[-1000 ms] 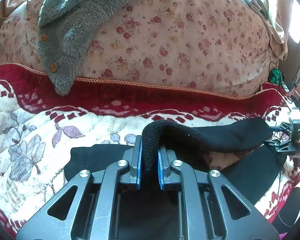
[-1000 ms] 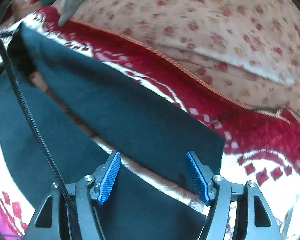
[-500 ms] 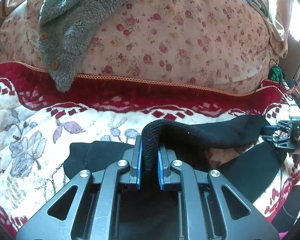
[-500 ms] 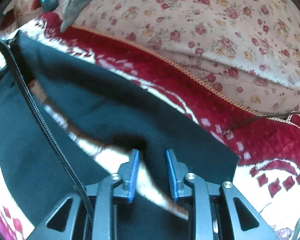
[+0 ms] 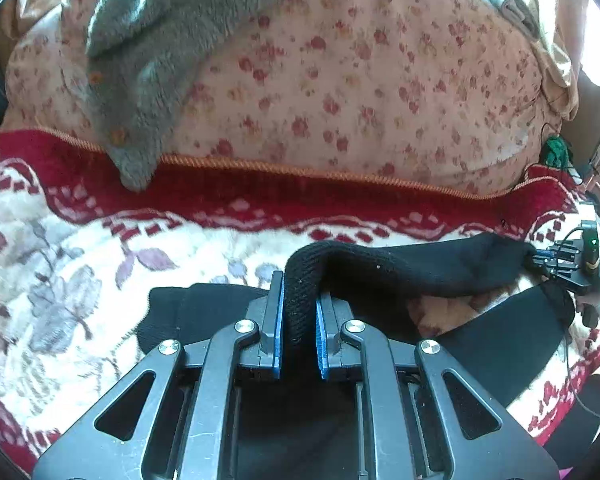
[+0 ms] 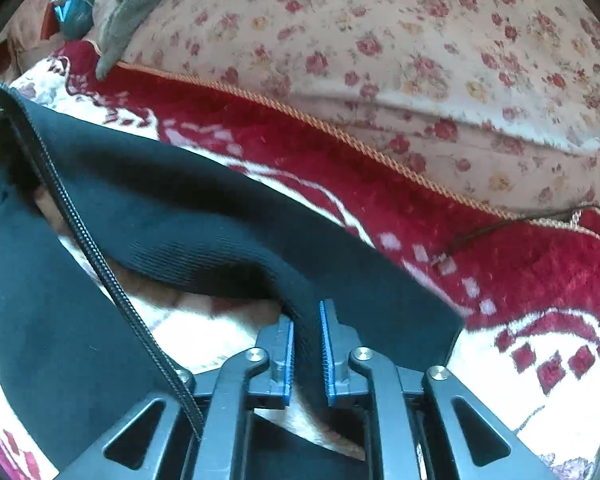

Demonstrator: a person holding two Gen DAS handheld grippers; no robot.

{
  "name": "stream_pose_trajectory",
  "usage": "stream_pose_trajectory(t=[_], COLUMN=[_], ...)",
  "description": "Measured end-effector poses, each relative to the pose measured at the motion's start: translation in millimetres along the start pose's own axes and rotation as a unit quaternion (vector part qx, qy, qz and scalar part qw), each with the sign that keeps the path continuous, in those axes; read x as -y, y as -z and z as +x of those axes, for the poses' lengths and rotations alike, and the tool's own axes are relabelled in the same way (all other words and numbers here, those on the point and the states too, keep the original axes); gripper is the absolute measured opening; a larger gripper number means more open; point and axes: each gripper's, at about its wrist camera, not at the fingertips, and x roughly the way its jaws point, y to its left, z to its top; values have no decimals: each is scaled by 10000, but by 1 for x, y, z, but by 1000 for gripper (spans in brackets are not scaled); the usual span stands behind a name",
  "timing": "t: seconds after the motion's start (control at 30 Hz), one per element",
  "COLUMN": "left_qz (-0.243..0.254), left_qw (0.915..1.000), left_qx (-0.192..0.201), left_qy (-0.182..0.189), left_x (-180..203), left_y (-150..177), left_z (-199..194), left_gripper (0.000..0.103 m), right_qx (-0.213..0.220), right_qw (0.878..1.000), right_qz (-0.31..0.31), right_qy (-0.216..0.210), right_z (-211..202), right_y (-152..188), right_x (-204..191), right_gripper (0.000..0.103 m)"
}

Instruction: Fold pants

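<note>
L tongs [image 5: 298,322] are pinching a bunched fold of the black pants [image 5: 420,268], jaws nearly closed on it; fabric is stretching rightward to the R tongs [image 6: 307,350], which are clamping a pant-leg edge too. Rest of pants is lying under/beside both tongs on the floral blanket [image 5: 60,280].

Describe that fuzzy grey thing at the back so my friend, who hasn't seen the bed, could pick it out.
Start at the big floral quilt heaped behind the red border of the blanket. Draped down its left side is the grey fleece garment, its tip reaching the red border. Nothing else there is plush and plain grey with small orange-brown buttons; the pants are smooth and black.
</note>
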Motion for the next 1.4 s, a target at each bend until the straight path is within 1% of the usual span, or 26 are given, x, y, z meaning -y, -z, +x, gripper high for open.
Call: stream_pose_trajectory(t=[0.1,0.2,0.3,0.37,0.43,0.47,0.5,0.57,0.63,0.7,0.73,0.77,0.8,0.83,0.87,0.93,1.03,1.1,1.13,1.17,1.2,1.23,1.27,1.3,1.33,1.4], left_qz=[-8,73,263,465,767,841,880,759,585,292,151,78,-26,-149,-267,-523,-1015,-1226,-1261,-1279,-1294,-1358,-1464,-1519,-1595,-1652], left_qw=[9998,9995,9990,9984,9969,9964,9961,9967,9975,9982,9977,9975,9974,9975,9976,9967,9923,9892,9890,9895,9897,9891,9876,9867,9862,9861], left_qx=[185,298,311,231,128,77,-16,-253,-352,-301,-306,-309,-295,-240,-163,-90,-53,-141,-145,-143,-142,-147,-143,-132,-107,-152], left_qy=[44,104,198,234,136,102,76,94,156,432,581,623,659,645,621,608,710,789,759,650,594,548,556,554,440,84], left_x=[0,2,9,17,28,32,35,34,29,20,13,9,3,-3,-9,-22,-40,-48,-50,-53,-54,-59,-66,-71,-80,-95], left_y=[-2,3,21,42,70,79,90,107,112,113,112,112,112,112,111,107,94,88,86,84,84,83,82,82,81,82], left_z=[-18,-34,-51,-58,-60,-59,-56,-45,-42,-51,-58,-62,-67,-74,-80,-87,-84,-75,-73,-68,-65,-62,-60,-58,-57,-53], left_gripper=[12,12,12,12,12,12,12,12,13,20,23,33,47,54,56,56,56,56,56,56,56,56,56,56,56,56], right_qx=[258,511,539,463,342,258,190,15,-322,-227,-244,-306,-334,-282,-173,64,601,852,916,992,1086,1144,1145,1124,1072,872], right_qw=[9997,9986,9981,9985,9984,9984,9989,9996,9988,9992,9993,9991,9986,9983,9978,9951,9842,9679,9604,9517,9409,9273,9173,9065,9013,8965], right_qz=[29,8,-151,-146,-224,-247,-180,-91,-172,-38,86,242,403,510,606,839,1124,1332,1381,1415,1446,1499,1523,1524,1492,1345], right_qy=[20,104,246,250,395,437,392,261,313,324,254,145,33,-70,-203,-519,-1232,-1954,-2241,-2538,-2863,-3233,-3496,-3773,-3922,-4130], right_z=[-29,-67,-99,-113,-117,-117,-115,-101,-79,-81,-85,-89,-95,-101,-110,-124,-133,-126,-120,-113,-105,-96,-88,-78,-69,-54], right_y=[0,3,15,30,49,58,70,89,106,111,111,111,111,112,113,109,89,67,57,43,27,9,-5,-25,-41,-78], right_x=[-2,-9,-18,-23,-28,-31,-32,-36,-44,-45,-42,-38,-34,-32,-31,-35,-53,-73,-83,-98,-112,-127,-140,-157,-171,-207], right_gripper=[9,9,9,9,9,9,9,9,9,12,17,24,26,27,27,29,32,36,36,36,36,38,44,47,52,52])
